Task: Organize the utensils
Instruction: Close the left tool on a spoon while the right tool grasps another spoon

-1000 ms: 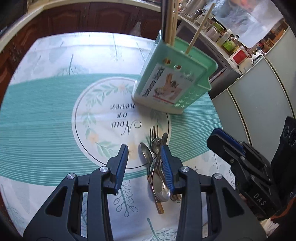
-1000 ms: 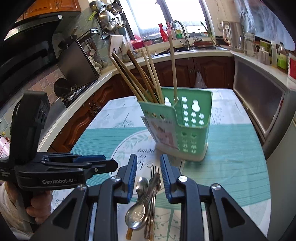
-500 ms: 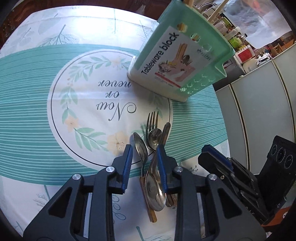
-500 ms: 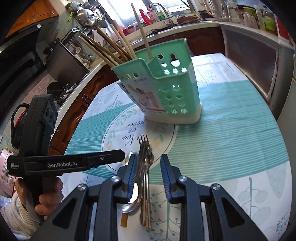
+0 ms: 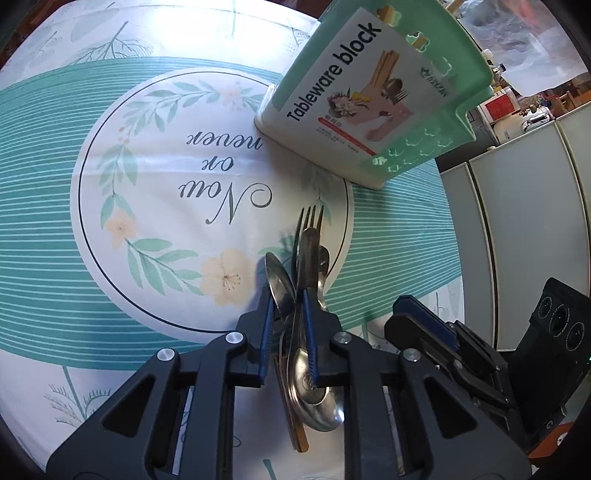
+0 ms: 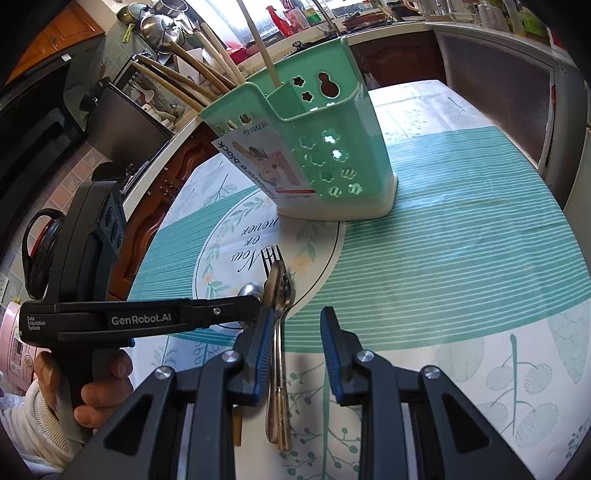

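A bundle of metal spoons and a fork lies on the tablecloth in front of a green tableware holder with chopsticks in it. My left gripper has closed around the bundle's handles; one spoon stands tilted between its pads. In the right wrist view the left gripper reaches in from the left onto the utensils. My right gripper is open, with the handles lying just inside its left finger. The holder stands beyond.
A round table with a teal striped, floral cloth. Grey cabinets stand off its right edge. Counter, stove and hanging pots are at the back in the right wrist view. The table edge is close behind the holder.
My left gripper has moved forward and lower over the utensils and its jaws have narrowed onto the bundle. The right gripper has shifted right, so the handles now sit by its left finger.
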`<state>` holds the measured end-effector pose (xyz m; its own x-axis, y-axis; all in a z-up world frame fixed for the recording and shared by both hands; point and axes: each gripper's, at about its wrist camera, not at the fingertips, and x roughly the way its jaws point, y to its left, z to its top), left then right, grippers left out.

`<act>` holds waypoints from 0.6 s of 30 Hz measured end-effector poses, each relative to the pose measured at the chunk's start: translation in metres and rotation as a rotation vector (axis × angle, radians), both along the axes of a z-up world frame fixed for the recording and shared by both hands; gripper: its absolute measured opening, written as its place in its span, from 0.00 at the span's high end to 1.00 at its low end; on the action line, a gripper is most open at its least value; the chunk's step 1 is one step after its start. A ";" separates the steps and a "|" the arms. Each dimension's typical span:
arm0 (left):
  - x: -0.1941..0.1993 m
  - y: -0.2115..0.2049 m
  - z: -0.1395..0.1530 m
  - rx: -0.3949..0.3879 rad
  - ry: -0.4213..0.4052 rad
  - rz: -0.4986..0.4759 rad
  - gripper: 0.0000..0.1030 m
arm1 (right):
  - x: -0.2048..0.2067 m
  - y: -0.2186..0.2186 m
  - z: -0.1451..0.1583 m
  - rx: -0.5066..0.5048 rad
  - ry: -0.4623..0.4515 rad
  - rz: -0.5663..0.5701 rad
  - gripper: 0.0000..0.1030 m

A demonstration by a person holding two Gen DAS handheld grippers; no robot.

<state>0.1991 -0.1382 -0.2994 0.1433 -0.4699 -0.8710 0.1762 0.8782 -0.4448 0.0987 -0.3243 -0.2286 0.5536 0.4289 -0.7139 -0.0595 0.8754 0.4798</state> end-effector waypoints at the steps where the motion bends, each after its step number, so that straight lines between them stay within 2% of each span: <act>1: 0.001 0.000 -0.002 -0.008 0.005 0.003 0.90 | 0.000 0.001 0.000 0.000 0.000 0.003 0.75; 3: 0.001 -0.001 -0.005 -0.045 0.023 0.005 0.97 | 0.001 0.002 -0.002 0.005 0.001 0.009 0.75; 5: -0.001 -0.001 -0.004 -0.032 0.005 0.005 0.98 | 0.001 0.004 -0.002 0.008 0.001 0.013 0.75; 12: -0.012 0.017 0.002 0.013 -0.023 0.020 0.99 | 0.005 0.012 -0.003 0.002 0.017 0.050 0.75; 18: -0.022 0.034 0.006 -0.008 -0.037 0.022 0.99 | 0.012 0.027 -0.001 -0.021 0.022 0.107 0.75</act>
<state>0.1771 -0.1042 -0.2939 0.1862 -0.4732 -0.8611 0.1735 0.8784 -0.4453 0.1105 -0.2975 -0.2293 0.4896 0.4695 -0.7348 -0.1430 0.8745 0.4635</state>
